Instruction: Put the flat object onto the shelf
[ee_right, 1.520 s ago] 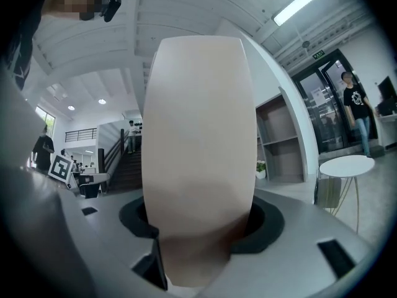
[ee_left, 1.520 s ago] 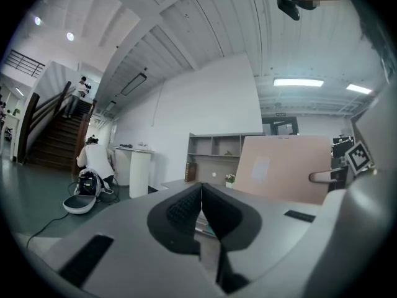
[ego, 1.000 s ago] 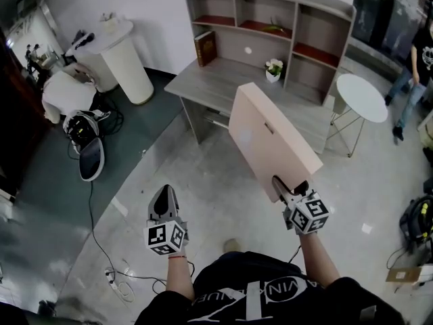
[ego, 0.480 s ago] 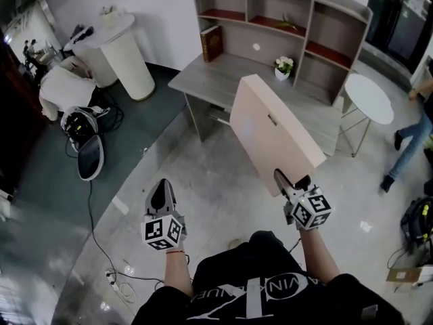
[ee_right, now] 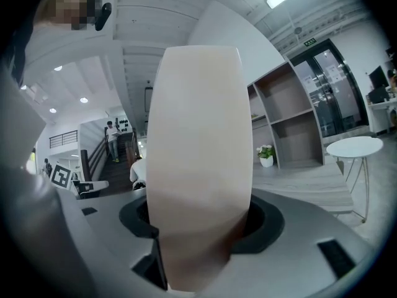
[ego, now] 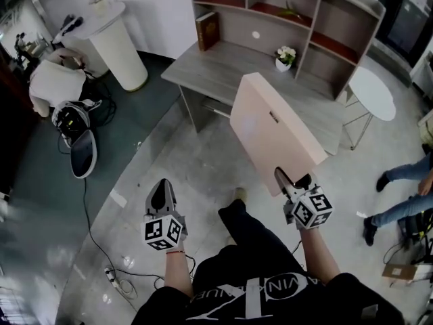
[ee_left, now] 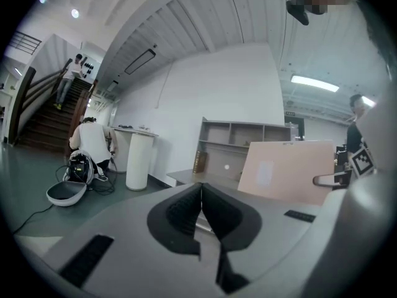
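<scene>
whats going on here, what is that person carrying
A person holds a claw in each hand. The right claw is clamped on the lower edge of a flat pale board, held up in the air in front of the desk with its shelf unit. The left claw is shut and empty. The board is not on the shelf yet.

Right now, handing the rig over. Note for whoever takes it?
Left tool: shut, empty, held low.
Right tool: shut on the board at its near edge. The board is in the air, tilted up, short of the desk.
Shelf: ahead, on the desk against the wall.
Done: board picked up.
Left: carry it over, set it on the shelf, release.
</scene>
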`<move>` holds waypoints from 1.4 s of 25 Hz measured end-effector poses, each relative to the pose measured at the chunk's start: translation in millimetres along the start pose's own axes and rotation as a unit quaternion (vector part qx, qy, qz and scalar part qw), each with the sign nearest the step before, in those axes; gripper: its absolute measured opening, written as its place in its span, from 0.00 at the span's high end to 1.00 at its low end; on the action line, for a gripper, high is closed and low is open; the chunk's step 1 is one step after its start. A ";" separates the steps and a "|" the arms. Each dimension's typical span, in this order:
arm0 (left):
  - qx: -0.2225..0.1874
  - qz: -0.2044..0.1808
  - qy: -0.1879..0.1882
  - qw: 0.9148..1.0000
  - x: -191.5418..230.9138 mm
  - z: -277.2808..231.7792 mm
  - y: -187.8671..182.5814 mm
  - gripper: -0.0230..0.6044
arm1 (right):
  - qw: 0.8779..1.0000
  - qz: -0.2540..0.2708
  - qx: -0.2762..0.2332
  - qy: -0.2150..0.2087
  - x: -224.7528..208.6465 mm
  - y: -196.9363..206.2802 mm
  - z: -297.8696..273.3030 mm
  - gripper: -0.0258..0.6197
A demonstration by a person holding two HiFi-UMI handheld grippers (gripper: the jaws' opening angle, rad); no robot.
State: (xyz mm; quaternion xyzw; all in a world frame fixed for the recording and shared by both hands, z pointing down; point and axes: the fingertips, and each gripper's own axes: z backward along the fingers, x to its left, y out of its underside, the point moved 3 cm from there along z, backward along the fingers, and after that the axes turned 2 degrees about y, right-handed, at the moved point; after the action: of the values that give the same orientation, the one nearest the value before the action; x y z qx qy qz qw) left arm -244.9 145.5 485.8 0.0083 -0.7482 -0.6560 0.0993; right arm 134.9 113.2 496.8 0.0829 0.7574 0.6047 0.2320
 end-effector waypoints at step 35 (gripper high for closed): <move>0.018 -0.028 0.038 0.999 1.5 -275.2 -53.3 0.95 | 0.999 -0.039 0.000 0.005 -114.0 -63.6 -208.9 0.51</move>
State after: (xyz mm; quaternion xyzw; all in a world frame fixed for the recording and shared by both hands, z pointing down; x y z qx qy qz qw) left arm -208.8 -131.9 466.5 0.0559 -0.7550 -0.6442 0.1090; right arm 150.6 -132.6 498.4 0.0502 0.7609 0.5958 0.2521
